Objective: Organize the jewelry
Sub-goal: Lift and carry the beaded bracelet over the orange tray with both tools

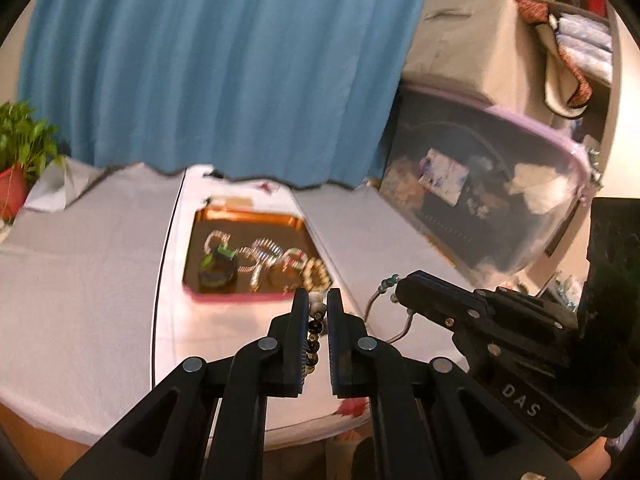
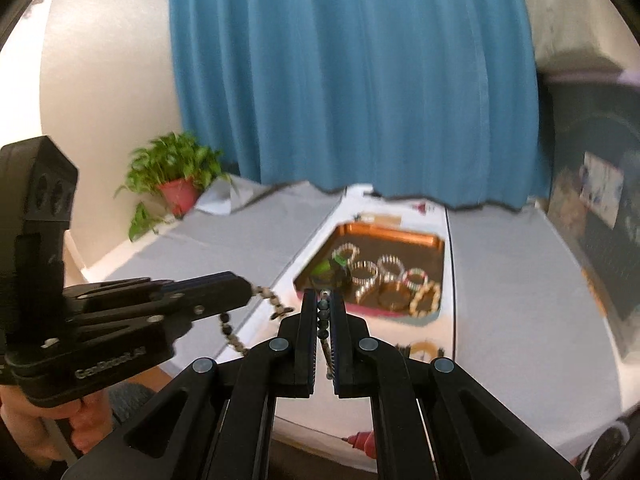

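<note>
My left gripper [image 1: 318, 304] is shut on a beaded bracelet [image 1: 314, 332] of black and pale beads, held above the white cloth. It also shows in the right wrist view [image 2: 250, 292], with the beaded bracelet [image 2: 272, 300] hanging from its tip. My right gripper [image 2: 324, 300] is shut on a thin silver bracelet with dark beads [image 2: 323, 322]. It shows at the right of the left wrist view [image 1: 400, 286], the silver bracelet [image 1: 384, 284] looping below. A copper tray [image 1: 248, 216] [image 2: 384, 230] ahead holds several bangles [image 1: 266, 250] [image 2: 390, 266].
The table is covered with white cloth [image 1: 80, 280] and backed by a blue curtain [image 1: 224, 60]. A potted plant [image 2: 176, 176] stands at the far left. A large clear storage bag [image 1: 480, 200] stands at the right. More small jewelry [image 2: 422, 347] lies near the front edge.
</note>
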Demonstrator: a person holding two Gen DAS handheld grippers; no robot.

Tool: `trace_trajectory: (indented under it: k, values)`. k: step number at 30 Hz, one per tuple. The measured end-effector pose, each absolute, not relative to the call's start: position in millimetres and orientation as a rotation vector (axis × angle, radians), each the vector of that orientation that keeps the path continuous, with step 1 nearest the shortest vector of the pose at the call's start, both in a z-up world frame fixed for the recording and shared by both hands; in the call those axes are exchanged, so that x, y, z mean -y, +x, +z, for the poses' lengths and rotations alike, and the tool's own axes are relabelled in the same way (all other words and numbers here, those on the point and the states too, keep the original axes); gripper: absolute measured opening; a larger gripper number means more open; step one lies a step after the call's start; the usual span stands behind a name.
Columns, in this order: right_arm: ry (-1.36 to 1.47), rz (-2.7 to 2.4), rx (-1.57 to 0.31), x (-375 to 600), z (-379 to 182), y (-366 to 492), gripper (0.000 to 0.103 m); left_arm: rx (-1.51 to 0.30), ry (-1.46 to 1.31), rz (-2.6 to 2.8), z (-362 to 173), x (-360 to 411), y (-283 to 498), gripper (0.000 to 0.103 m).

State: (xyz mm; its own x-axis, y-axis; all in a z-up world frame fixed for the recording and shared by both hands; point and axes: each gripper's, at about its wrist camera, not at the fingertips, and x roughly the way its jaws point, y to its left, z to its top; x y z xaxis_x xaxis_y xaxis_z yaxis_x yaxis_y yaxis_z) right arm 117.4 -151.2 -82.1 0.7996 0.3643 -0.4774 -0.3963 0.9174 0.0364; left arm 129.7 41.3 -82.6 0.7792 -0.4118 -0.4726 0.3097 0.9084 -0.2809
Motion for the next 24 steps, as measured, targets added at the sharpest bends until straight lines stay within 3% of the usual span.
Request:
trace_trajectory:
  k: [11, 24]
  values:
    - [-0.083, 0.417, -0.385, 159, -17, 95, 0.006, -0.418, -0.219, -0.488, -16, -47, 122, 0.006]
    - [-0.075, 0.433, -0.373, 153, -19, 146, 0.006, -0.381, -0.131, -0.450, -16, -48, 168, 0.006]
